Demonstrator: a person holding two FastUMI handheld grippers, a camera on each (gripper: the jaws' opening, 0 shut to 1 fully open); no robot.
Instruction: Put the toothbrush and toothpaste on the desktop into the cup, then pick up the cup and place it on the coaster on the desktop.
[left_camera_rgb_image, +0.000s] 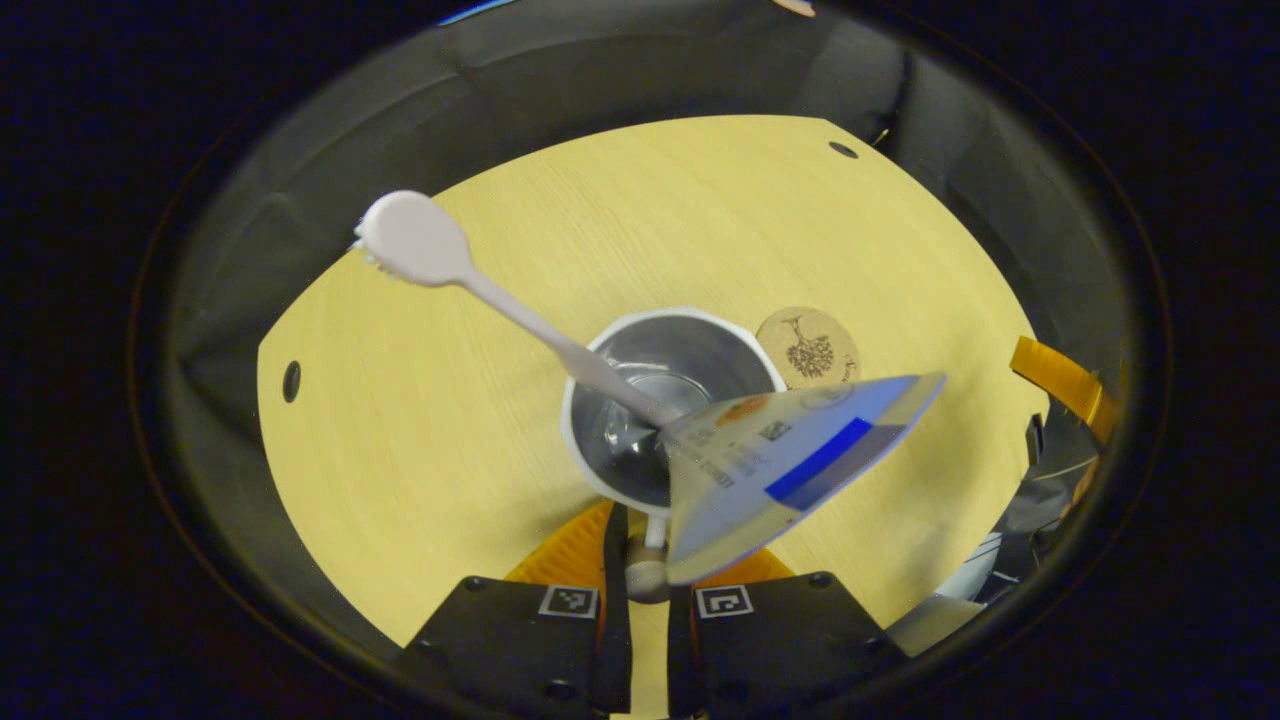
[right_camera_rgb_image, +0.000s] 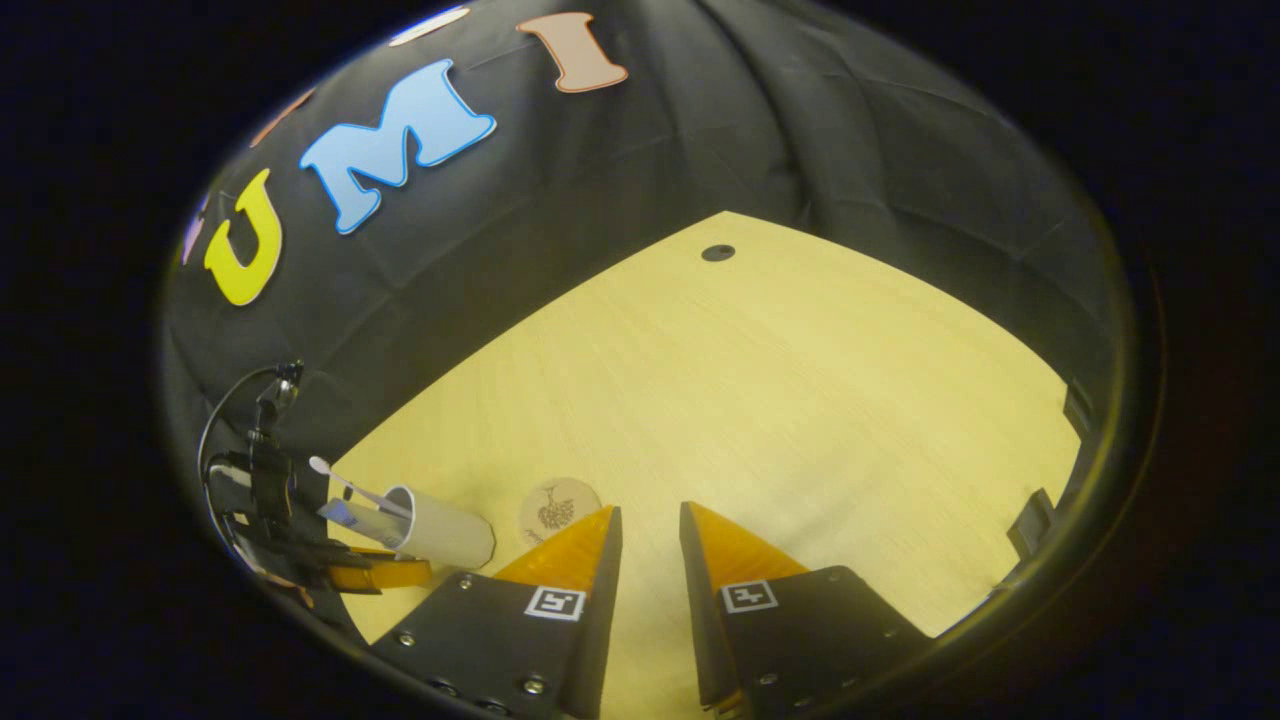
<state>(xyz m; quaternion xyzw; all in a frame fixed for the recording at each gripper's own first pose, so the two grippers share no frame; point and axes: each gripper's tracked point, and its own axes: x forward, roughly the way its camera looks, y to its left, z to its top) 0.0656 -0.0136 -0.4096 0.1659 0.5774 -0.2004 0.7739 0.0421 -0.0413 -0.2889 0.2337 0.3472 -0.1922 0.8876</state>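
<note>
Fingers of the left gripper (left_camera_rgb_image: 640, 590) are closed almost together on the handle of a white cup (left_camera_rgb_image: 665, 400), gripping it from the near side, as the left gripper view shows from above. Inside the cup stand a white toothbrush (left_camera_rgb_image: 470, 280), leaning up and away with its head high over the rim, and a flat toothpaste tube (left_camera_rgb_image: 790, 460), slanting out over the rim on the other side. Whether the cup rests on the light wooden counter (left_camera_rgb_image: 450, 450) or is slightly raised cannot be told from above. Just beyond the cup, close to its rim, lies a round cork coaster (left_camera_rgb_image: 808, 347) with a tree design; nothing sits on it.

Farther out, the right gripper view looks across the counter from a low angle. The right gripper (right_camera_rgb_image: 650, 560) hangs over bare wood, its fingers released with a clear gap between them and nothing held. Off to one side in that view the cup, tilted by the lens, shows with the brush and tube poking out, the left gripper behind it and the coaster just beside it.

By the look of things, the first part of the task is done: both items are in the cup. What is left is carrying the cup over and setting it on the coaster.
</note>
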